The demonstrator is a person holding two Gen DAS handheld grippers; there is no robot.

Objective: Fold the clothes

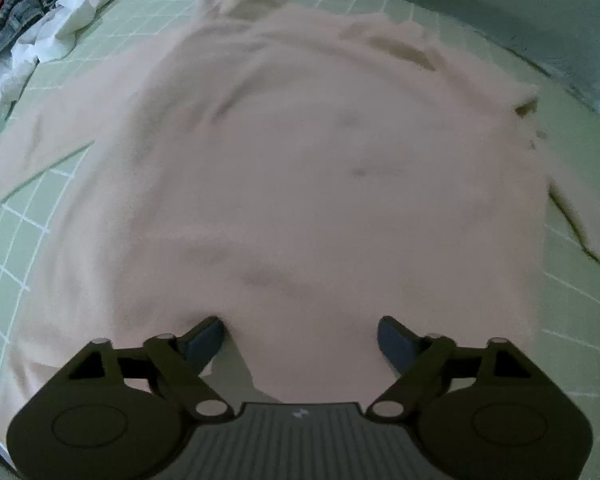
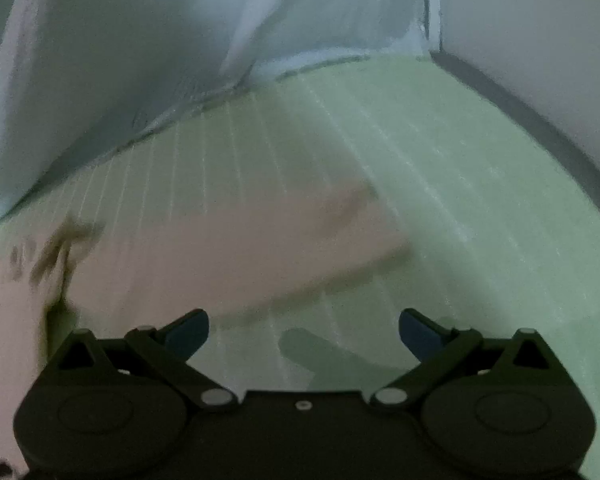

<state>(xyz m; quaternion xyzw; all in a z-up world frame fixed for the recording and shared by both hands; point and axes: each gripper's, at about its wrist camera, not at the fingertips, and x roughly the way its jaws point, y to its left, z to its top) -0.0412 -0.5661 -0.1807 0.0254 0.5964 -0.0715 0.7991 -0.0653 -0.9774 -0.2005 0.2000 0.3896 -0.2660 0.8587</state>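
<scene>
Pink shirt spread flat on green grid surface. Left claw apart over hem; right claw apart, sleeve prob. ahead, blurry.

Left claw: matte black housing, two round side discs, ribbed grey centre panel bearing a small white mark, silver pivot pins on angled linkage arms, dark blue fingertips. Right claw: same black build, silver pins, one small centre screw, blue fingertips.
</scene>
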